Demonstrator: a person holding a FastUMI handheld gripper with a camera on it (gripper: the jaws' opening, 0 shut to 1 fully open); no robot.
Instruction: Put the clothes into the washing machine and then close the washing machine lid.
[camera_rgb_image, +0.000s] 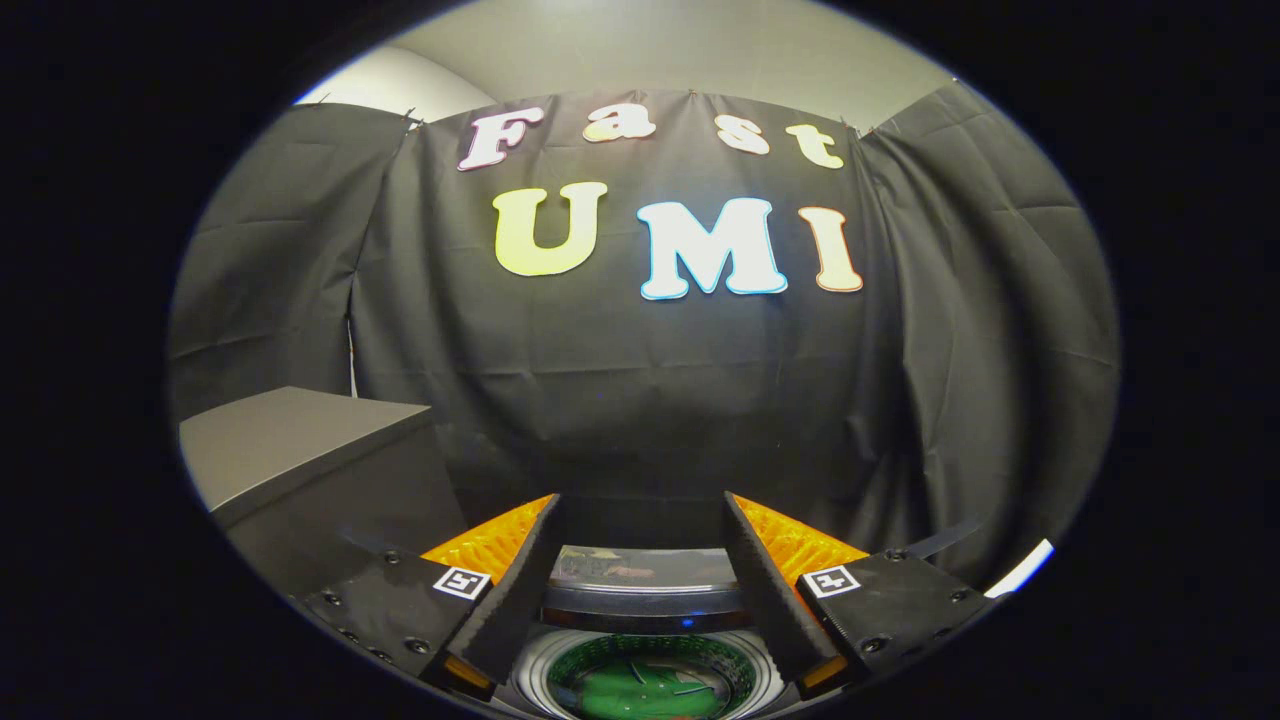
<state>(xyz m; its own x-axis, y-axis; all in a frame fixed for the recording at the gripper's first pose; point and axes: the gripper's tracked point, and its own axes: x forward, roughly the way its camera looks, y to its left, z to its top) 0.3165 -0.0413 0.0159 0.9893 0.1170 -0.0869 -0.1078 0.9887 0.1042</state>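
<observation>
We see the gripper (640, 520) with fingers apart above the washer (648, 640), clothes (640, 692) in its drum, a box (300, 450) to its left

You can't read any words or numbers here. The claw (640, 520), its fingers spread apart with nothing between them, has a little square black-and-white marker on each finger base, one on either side. These are patterns, not letters.
</observation>
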